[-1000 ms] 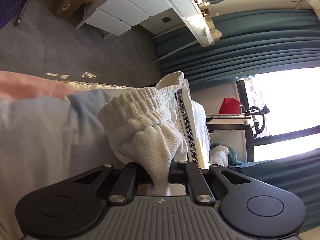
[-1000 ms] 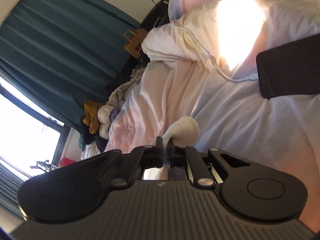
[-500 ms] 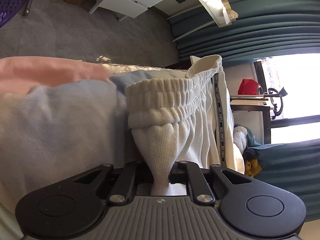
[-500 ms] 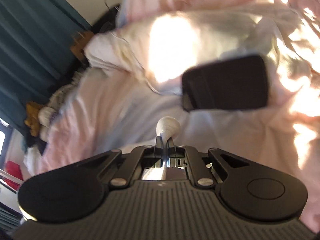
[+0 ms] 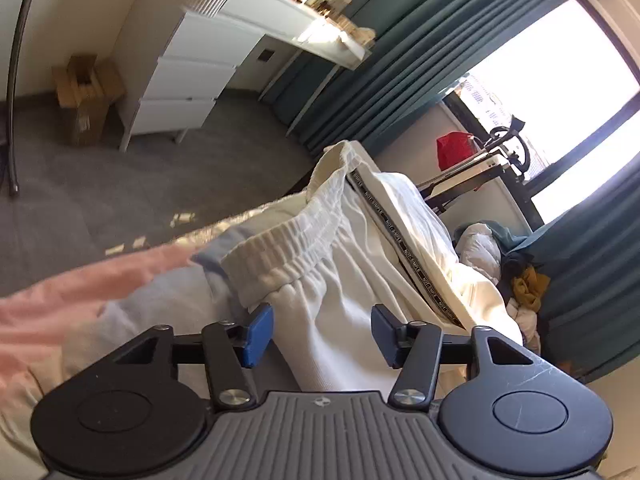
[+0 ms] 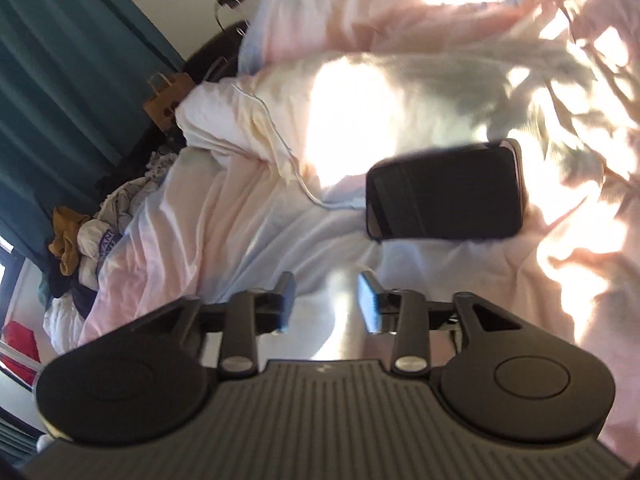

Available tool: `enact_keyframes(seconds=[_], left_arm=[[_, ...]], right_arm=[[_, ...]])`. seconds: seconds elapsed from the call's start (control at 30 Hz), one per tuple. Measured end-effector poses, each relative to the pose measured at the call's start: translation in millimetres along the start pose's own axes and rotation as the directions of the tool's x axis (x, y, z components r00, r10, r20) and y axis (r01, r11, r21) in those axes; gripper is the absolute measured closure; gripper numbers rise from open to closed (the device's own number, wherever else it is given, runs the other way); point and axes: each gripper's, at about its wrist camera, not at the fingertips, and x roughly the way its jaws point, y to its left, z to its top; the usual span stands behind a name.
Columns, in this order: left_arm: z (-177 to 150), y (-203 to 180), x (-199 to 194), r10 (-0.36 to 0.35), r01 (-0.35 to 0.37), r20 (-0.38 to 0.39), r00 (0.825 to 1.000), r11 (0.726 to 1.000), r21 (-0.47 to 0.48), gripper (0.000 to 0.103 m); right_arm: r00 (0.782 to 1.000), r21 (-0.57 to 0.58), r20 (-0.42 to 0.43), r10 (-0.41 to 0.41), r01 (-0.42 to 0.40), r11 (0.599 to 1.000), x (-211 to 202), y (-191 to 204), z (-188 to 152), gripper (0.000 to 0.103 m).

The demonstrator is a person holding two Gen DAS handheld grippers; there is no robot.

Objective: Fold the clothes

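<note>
White sweatpants (image 5: 340, 280) with a ribbed elastic waistband and a black lettered side stripe lie on the bed in the left wrist view. My left gripper (image 5: 322, 332) is open, its blue pads (image 5: 258, 330) apart on either side of the white fabric below the waistband. My right gripper (image 6: 326, 302) is open just above the bedsheet; a blurred white patch of cloth (image 6: 320, 320) shows between its fingers.
A black phone-like slab (image 6: 444, 190) lies on the pink and pale blue bedding (image 6: 248, 208) ahead of the right gripper. A heap of clothes (image 6: 80, 236) sits at the bed's end by teal curtains. White drawers (image 5: 188, 76) and grey carpet lie beyond the bed.
Both grippers were shut on white fabric of the sweatpants; both have opened and let go. The pants now lie spread on the bed.
</note>
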Motion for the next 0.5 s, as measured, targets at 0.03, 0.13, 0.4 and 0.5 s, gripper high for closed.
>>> enact_keyframes(seconds=[0.03,0.13,0.4,0.5], left_arm=[[-2,-10,-6,0.000,0.000,0.012,1.000,0.999,0.033,0.037],[-9,-48,-12,-0.009,0.003,0.045,0.999,0.991,0.137,0.030],[-63,-133,9,-0.032,0.025,0.010,0.999,0.902,0.432,0.028],[-96,-164,27,-0.052,0.039,0.013,0.999,0.864,0.503,0.029]], right_arm=[[0.999,-0.034,0.042,0.008,-0.006,0.999,-8,6,0,0.042],[0.991,-0.122,0.113,0.069,-0.055,0.991,-25,22,-2,0.027],[0.923,-0.340,-0.064,0.380,-0.378,0.861,-65,74,-47,0.027],[0.866,-0.402,-0.166,0.471,-0.496,0.770,-83,92,-73,0.028]])
